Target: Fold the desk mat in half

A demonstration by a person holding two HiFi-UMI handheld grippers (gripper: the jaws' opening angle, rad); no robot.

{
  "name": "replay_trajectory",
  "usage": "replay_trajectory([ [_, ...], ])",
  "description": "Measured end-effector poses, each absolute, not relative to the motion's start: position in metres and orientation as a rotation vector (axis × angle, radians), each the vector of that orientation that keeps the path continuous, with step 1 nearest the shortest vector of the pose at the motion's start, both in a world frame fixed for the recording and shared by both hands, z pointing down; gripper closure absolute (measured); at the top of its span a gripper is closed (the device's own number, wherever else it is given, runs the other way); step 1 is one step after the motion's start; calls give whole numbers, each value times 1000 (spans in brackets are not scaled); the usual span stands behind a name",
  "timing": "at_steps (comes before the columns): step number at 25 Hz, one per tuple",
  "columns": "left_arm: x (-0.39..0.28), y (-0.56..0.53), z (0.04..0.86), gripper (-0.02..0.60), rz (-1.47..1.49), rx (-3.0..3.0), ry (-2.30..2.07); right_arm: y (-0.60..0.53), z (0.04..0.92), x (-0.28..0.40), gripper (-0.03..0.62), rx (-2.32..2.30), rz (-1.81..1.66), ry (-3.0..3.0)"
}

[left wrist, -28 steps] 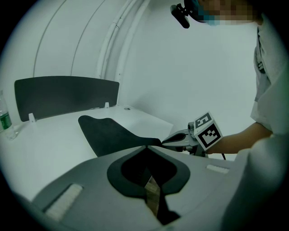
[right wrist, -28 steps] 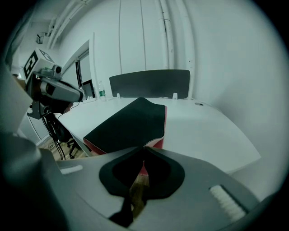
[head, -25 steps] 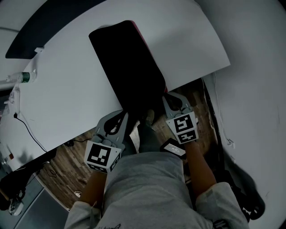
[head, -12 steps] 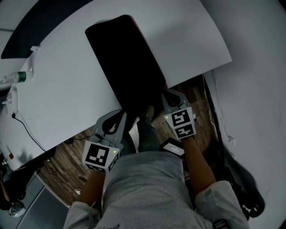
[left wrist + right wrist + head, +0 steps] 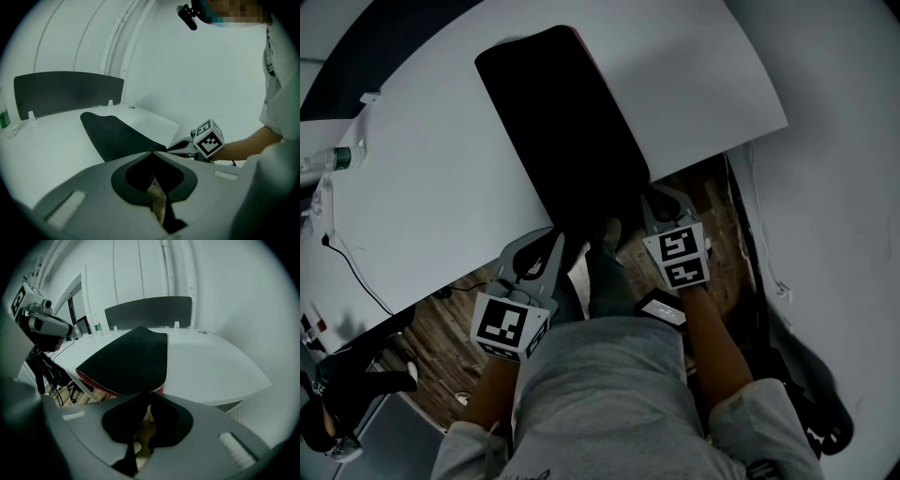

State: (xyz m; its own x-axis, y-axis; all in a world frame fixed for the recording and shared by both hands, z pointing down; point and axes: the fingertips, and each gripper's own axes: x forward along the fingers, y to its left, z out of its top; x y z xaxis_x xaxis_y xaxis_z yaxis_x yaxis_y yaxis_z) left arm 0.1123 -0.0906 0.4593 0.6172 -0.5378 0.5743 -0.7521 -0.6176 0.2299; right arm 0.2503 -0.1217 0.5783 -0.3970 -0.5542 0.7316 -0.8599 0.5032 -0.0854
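The desk mat (image 5: 562, 131) lies folded on the white table (image 5: 422, 187), black side up, with a red layer showing along its right edge. Its near end overhangs the table's front edge. My left gripper (image 5: 560, 236) is at the near left corner, and in the left gripper view its tips (image 5: 152, 153) are shut on the mat's (image 5: 112, 136) edge. My right gripper (image 5: 649, 195) holds the near right corner. Its jaws (image 5: 149, 393) are opening, but the tips still pinch the mat's (image 5: 131, 357) edge, where the red underside shows.
A water bottle (image 5: 337, 157) stands at the table's left end, near a thin cable (image 5: 356, 272). A dark partition panel (image 5: 150, 310) runs along the far edge. Wooden floor (image 5: 441, 328) and the person's legs lie below the grippers, and dark gear (image 5: 816, 384) sits on the floor at the right.
Both grippers stay at the mat's near corners. The right gripper has edged slightly toward the table. The mat has not visibly moved on the table.
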Motion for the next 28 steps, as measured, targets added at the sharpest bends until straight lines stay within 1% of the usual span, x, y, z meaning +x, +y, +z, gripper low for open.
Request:
replay_trajectory([
  [6,114,-89,462,561,637,2385,-1022,-120,584,256,551,1167,602,-2058],
  [18,117,-84,459,561,635,2386,-1036,-117,583,260,549,1165,629,-2068],
  [20,117,-83,458,561,632,2387,-1038,-115,581,261,571,1166,620,-2071],
  [23,117,-83,456,561,624,2393,-1044,-114,575,262,585,1174,623,-2085],
  [28,115,-81,446,561,606,2417,-1052,-116,554,262,586,1206,593,-2113],
])
